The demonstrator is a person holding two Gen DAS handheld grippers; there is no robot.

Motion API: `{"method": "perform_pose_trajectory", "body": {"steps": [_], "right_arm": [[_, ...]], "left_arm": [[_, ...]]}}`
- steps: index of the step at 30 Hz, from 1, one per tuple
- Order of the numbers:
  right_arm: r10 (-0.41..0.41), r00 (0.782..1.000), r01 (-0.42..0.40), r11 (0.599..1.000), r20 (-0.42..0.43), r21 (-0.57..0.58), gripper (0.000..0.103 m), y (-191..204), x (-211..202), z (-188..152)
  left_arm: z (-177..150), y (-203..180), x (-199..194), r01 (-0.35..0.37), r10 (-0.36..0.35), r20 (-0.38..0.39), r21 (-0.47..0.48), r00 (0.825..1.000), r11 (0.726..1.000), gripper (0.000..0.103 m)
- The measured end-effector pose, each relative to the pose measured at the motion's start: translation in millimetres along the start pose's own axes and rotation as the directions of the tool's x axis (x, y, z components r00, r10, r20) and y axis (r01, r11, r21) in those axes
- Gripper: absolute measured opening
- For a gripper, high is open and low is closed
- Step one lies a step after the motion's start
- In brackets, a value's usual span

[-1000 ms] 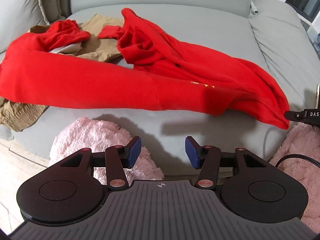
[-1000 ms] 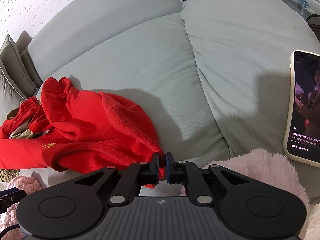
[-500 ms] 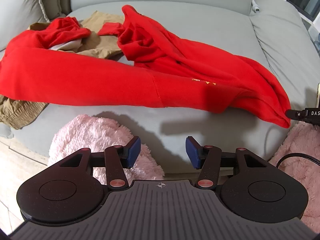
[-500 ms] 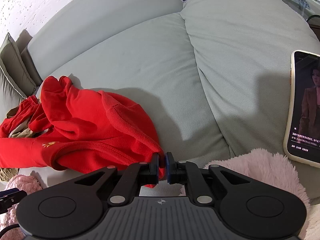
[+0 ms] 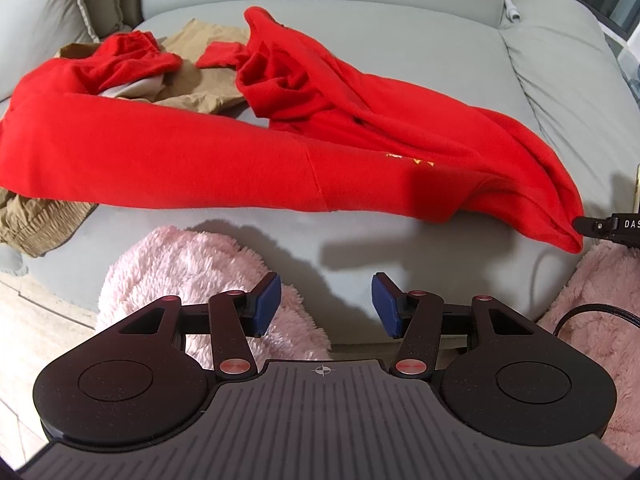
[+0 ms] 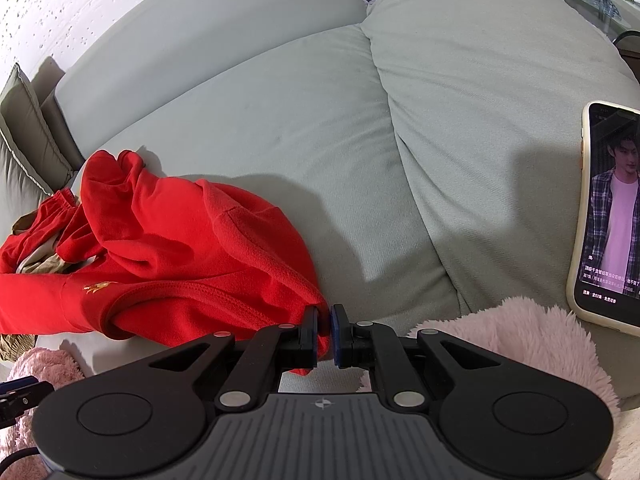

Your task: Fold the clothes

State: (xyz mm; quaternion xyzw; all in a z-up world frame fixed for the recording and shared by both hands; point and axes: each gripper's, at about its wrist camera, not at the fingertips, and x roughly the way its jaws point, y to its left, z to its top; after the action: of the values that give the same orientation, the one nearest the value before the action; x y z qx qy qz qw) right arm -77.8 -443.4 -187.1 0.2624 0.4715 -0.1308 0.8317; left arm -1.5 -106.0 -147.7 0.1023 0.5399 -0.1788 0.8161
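My right tongs (image 6: 324, 330) still pinch red fleece garment (image 5: 280, 160) hem, unmoved; left tongs (image 5: 326, 304) spread, sofa (image 5: 400, 40) at 12 o'clock.

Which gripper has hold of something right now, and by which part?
The right gripper pinches the red garment by its near right edge. The left gripper is open and holds nothing.

Both tools look alike. The left gripper (image 5: 326, 304) has matte black linkage arms with red-capped pivot pins, blue pads (image 5: 267, 303), two round black discs and a ribbed grey plate bearing a small crosshair mark. The right gripper (image 6: 324, 330) shares this build, though its pivot pins are silver-grey.
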Motion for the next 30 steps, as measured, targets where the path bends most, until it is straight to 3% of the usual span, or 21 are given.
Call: {"method": "perform_pose_trajectory", "body": {"steps": [30], "right_arm": [[-0.002, 1.000, 0.002, 1.000, -0.001, -0.007, 0.009, 1.3, 2.2, 1.7]], "left_arm": [[-0.6, 2.5, 3.0, -0.003, 0.003, -0.013, -0.017, 1.000, 1.000, 0.057]]}}
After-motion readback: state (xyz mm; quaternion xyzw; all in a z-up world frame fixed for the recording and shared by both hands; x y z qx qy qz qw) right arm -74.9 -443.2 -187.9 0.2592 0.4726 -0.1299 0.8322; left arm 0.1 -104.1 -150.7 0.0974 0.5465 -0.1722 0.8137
